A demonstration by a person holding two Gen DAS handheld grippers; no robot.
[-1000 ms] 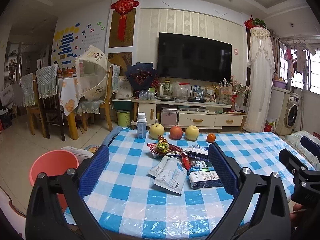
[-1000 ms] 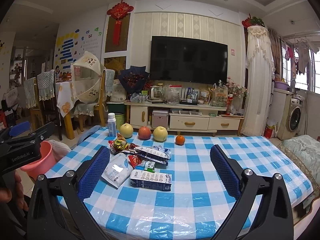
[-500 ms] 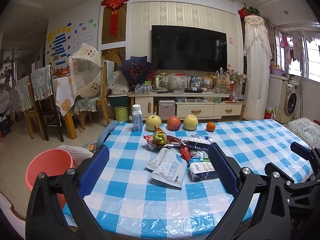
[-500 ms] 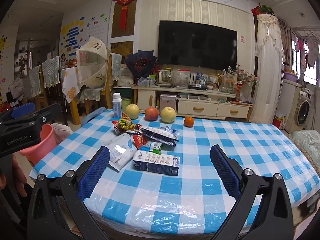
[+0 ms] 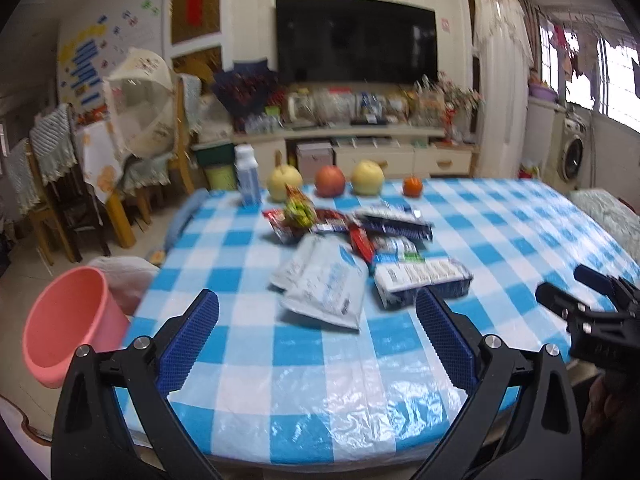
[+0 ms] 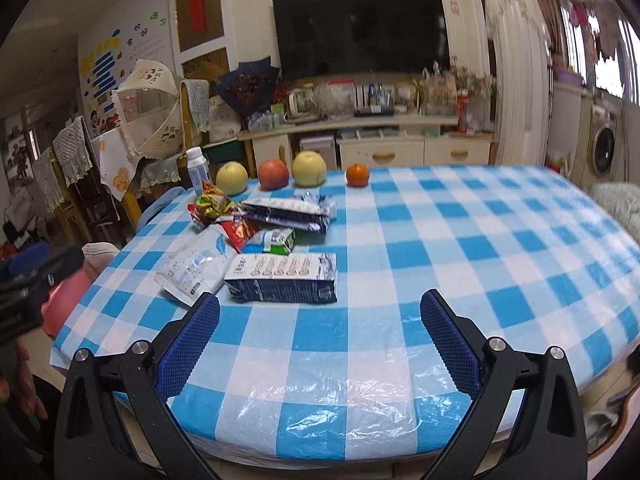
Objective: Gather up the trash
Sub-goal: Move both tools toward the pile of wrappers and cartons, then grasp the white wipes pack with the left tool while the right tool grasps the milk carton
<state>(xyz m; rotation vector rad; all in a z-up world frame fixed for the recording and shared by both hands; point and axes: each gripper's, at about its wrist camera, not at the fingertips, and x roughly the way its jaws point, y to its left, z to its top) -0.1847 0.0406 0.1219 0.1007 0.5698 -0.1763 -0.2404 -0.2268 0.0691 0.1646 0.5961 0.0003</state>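
Observation:
A heap of wrappers lies on the blue-and-white checked table (image 5: pixel 248 360) (image 6: pixel 440 248): a white pouch (image 5: pixel 326 286) (image 6: pixel 194 266), a dark blue carton (image 5: pixel 420 278) (image 6: pixel 282 276), a dark blue packet (image 5: pixel 394 224) (image 6: pixel 286 214), red wrappers (image 5: pixel 360 242) and a crumpled yellow-green wrapper (image 5: pixel 298 210) (image 6: pixel 212 202). A pink bin (image 5: pixel 64 328) stands on the floor left of the table. My left gripper (image 5: pixel 318 334) hangs open over the near table edge, short of the white pouch. My right gripper (image 6: pixel 320 338) is open too, below the carton. Neither holds anything.
A row at the table's far edge holds a white bottle (image 5: pixel 248 180), two yellow pears (image 5: pixel 284 179) (image 5: pixel 367 178), a red apple (image 5: pixel 330 182) and a small orange (image 5: pixel 413 187). Chairs (image 5: pixel 60 200) stand at the left, a TV cabinet (image 5: pixel 360 148) behind.
Both grippers have moved forward and tipped down toward the table; the wrapper heap looks closer and larger. Both stay open and empty. Nothing on the table has moved.

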